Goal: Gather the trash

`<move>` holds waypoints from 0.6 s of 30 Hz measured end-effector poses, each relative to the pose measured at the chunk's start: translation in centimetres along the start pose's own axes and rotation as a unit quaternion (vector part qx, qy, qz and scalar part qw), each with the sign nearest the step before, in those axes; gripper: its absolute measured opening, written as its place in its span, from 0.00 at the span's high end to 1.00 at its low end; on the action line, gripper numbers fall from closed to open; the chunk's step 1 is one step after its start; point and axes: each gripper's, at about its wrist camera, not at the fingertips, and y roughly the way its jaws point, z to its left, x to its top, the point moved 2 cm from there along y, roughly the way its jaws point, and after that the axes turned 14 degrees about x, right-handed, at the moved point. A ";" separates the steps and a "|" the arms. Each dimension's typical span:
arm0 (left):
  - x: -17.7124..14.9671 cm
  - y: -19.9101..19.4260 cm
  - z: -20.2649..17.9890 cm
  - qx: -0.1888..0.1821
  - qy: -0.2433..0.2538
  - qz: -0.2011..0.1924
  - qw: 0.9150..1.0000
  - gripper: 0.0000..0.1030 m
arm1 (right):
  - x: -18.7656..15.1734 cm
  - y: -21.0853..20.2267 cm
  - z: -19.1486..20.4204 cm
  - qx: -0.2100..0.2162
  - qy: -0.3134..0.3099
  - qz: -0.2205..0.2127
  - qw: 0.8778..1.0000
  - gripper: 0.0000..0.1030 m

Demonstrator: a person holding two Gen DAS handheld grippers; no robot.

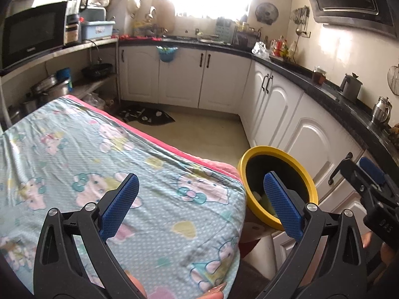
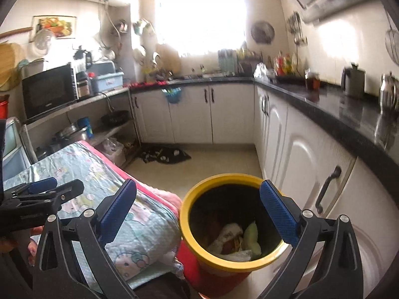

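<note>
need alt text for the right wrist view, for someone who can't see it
The open, empty right gripper hangs over a yellow-rimmed bin that holds crumpled paper and food scraps. A table under a cartoon-print cloth stands left of the bin, with the left gripper above it. Behind are white cabinets and a dark counter.

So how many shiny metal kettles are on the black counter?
2: a grey metal kettle on the black stone counter by the wall, and a shiny steel kettle right of it. More may hide past the edge.
</note>
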 end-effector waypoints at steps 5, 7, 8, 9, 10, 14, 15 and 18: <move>-1.0 -1.9 0.8 0.017 0.010 -0.035 0.999 0.10 | -0.8 -1.6 1.5 0.011 -0.016 -0.024 1.000 0.06; -1.3 -2.5 1.0 0.020 0.013 -0.043 0.999 0.10 | -1.2 -2.0 2.1 0.013 -0.017 -0.030 0.999 0.06; -1.5 -2.7 1.1 0.020 0.013 -0.046 0.999 0.10 | -1.5 -2.2 2.4 0.015 -0.018 -0.034 0.999 0.06; -1.8 -3.0 1.2 0.021 0.012 -0.052 0.998 0.10 | -1.8 -2.5 2.6 0.016 -0.019 -0.040 0.999 0.06; -2.1 -3.2 1.2 0.022 0.013 -0.057 0.998 0.10 | -1.9 -2.7 2.7 0.017 -0.021 -0.044 0.999 0.06; -3.3 -4.1 1.3 0.019 0.010 -0.072 0.997 0.10 | -3.1 -3.6 3.5 0.010 -0.030 -0.067 0.997 0.06; -3.7 -4.4 1.3 0.018 0.010 -0.077 0.997 0.10 | -3.4 -3.7 3.7 0.008 -0.032 -0.069 0.997 0.06; -4.7 -4.9 1.2 0.024 0.013 -0.085 0.996 0.10 | -4.7 -4.1 4.2 0.008 -0.040 -0.073 0.996 0.06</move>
